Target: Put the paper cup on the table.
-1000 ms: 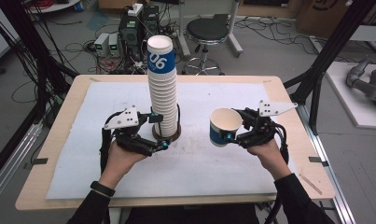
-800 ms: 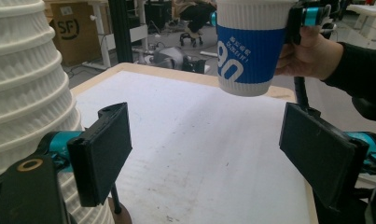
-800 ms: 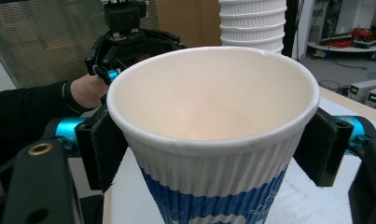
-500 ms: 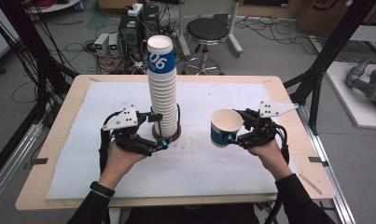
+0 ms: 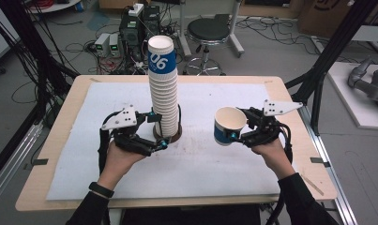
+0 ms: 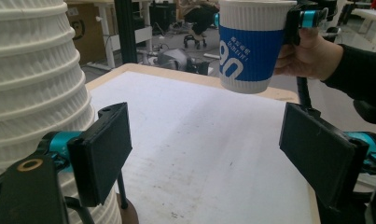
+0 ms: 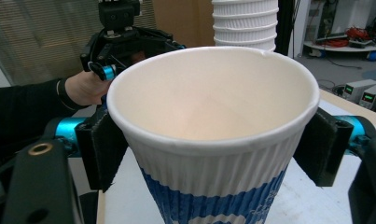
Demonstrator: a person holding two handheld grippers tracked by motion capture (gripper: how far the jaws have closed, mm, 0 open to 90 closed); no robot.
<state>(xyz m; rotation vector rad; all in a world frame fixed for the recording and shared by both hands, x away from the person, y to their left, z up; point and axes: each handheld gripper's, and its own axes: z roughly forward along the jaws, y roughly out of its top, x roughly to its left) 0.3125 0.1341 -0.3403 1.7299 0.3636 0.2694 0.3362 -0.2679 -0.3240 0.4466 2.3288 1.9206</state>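
Note:
A tall stack of white ribbed paper cups (image 5: 162, 89), the top one with a blue band, stands on a brown round base (image 5: 173, 137) mid-table. My left gripper (image 5: 157, 130) sits at the stack's foot. In the left gripper view its jaws (image 6: 209, 154) stand open on bare mat, and the stack (image 6: 36, 93) lies outside the left jaw. My right gripper (image 5: 238, 124) is shut on a single blue-banded cup (image 5: 229, 125), held upright above the mat at the right. Its pads press both sides of the cup (image 7: 213, 140), which is empty inside.
A white mat (image 5: 224, 178) covers most of the wooden table (image 5: 304, 154). Behind the far edge stand a black stool (image 5: 210, 33), power supplies (image 5: 107, 44) and cables on the floor. Black frame posts (image 5: 327, 61) rise at the right.

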